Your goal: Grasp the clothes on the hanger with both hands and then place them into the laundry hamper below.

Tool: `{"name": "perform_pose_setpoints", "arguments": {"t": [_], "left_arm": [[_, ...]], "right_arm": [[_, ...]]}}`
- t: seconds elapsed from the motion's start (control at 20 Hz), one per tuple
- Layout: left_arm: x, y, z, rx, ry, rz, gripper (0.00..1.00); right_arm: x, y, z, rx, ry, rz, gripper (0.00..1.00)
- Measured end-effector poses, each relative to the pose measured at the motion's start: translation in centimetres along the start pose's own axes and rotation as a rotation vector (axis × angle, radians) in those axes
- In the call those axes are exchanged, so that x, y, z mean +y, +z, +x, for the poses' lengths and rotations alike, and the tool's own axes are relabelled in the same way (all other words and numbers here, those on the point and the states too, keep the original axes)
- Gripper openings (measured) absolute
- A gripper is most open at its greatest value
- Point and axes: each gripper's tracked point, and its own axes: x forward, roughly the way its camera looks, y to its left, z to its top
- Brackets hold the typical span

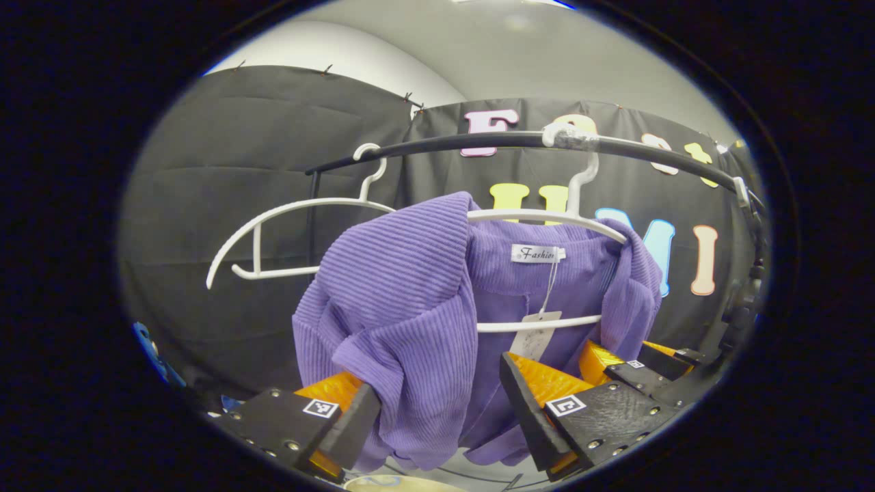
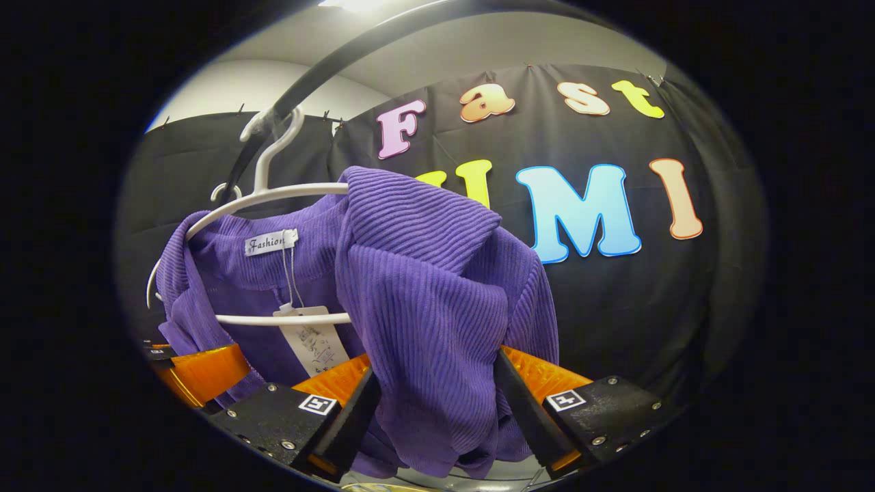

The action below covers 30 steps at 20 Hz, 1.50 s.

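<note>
A purple ribbed garment hangs on a white hanger from a black rail. In the left gripper view my left gripper is open around a drooping fold of one shoulder; the cloth touches one finger and a gap shows at the other. In the right gripper view my right gripper is open just as wide around the other shoulder of the garment, and the cloth fills the space between its fingers. Each view shows the other gripper close by, the right gripper and the left gripper.
An empty white hanger hangs on the rail to the left of the garment. A paper tag dangles from the collar. A pale curved rim shows straight below the garment. The black cloth wall stands close behind.
</note>
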Motion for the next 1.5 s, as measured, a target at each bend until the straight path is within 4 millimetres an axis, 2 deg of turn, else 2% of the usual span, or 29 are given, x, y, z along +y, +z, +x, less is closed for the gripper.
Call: {"name": "perform_pose_setpoints", "arguments": {"t": [0.1,0.2,0.25,0.3,0.35,0.4,0.45,0.55,0.65,0.7,0.75,0.85,0.9,1.0,1.1,1.35,1.4,1.45,1.5], "left_arm": [[1.0,-0.1,0.9,0.003,0.031,0.047,0.89],[1.6,-0.3,1.0,0.001,0.015,0.050,0.66],[1.6,-0.2,0.8,-0.007,-0.016,0.028,0.55],[1.6,-0.1,0.6,-0.014,-0.049,0.003,0.43],[1.6,-0.1,0.5,-0.018,-0.081,-0.011,0.32],[1.3,-0.1,0.5,-0.025,-0.128,-0.026,0.20],[0.8,0.0,0.5,-0.043,-0.177,-0.037,0.09],[0.8,-0.2,0.3,-0.051,-0.226,-0.036,0.09],[0.7,-0.3,-0.1,-0.046,-0.261,-0.043,0.10],[0.8,-0.3,-0.2,-0.043,-0.268,-0.050,0.16],[0.7,-0.3,-0.3,-0.040,-0.274,-0.064,0.10],[0.7,-0.3,-0.8,-0.043,-0.290,-0.088,0.10],[1.4,-0.2,-1.0,-0.051,-0.260,-0.082,0.10],[1.1,-0.3,-1.5,-0.049,-0.285,-0.099,0.01],[1.2,0.0,-1.5,-0.059,-0.299,-0.117,0.01],[2.2,1.3,-4.1,-0.095,-0.318,-0.141,0.00],[2.6,1.9,-4.6,-0.109,-0.316,-0.141,0.07],[3.2,2.3,-5.1,-0.123,-0.314,-0.139,0.01],[3.8,3.1,-5.6,-0.137,-0.310,-0.139,0.01]], "right_arm": [[0.0,0.3,0.2,-0.004,-0.017,-0.006,0.92],[0.1,0.4,-0.2,-0.006,-0.020,-0.026,0.78],[0.1,0.6,-0.5,-0.011,-0.023,-0.039,0.61],[0.6,0.7,-1.1,-0.017,-0.011,-0.050,0.52],[1.2,0.7,-1.3,-0.021,0.007,-0.056,0.37],[1.3,0.8,-1.5,-0.022,0.011,-0.057,0.31],[1.2,1.1,-1.6,-0.027,0.011,-0.056,0.17],[1.2,1.0,-1.6,-0.015,0.039,-0.041,0.07],[1.1,1.1,-1.7,-0.005,0.059,-0.012,0.02],[1.0,1.1,-1.8,0.000,0.066,-0.002,0.00],[0.8,1.2,-1.9,0.004,0.062,-0.004,0.00],[0.4,1.3,-2.5,-0.001,0.038,-0.019,0.00],[0.6,1.4,-2.8,-0.002,0.036,-0.020,0.00],[1.0,1.5,-3.5,-0.003,0.042,-0.025,0.00],[1.3,1.6,-3.9,-0.007,0.051,-0.031,0.00],[0.2,2.3,-6.0,-0.034,0.000,-0.059,0.00],[-0.3,2.6,-6.3,-0.044,-0.013,-0.074,0.00],[-0.9,3.0,-6.4,-0.058,-0.030,-0.088,0.00],[-1.5,3.4,-6.6,-0.071,-0.046,-0.096,0.00]]}}
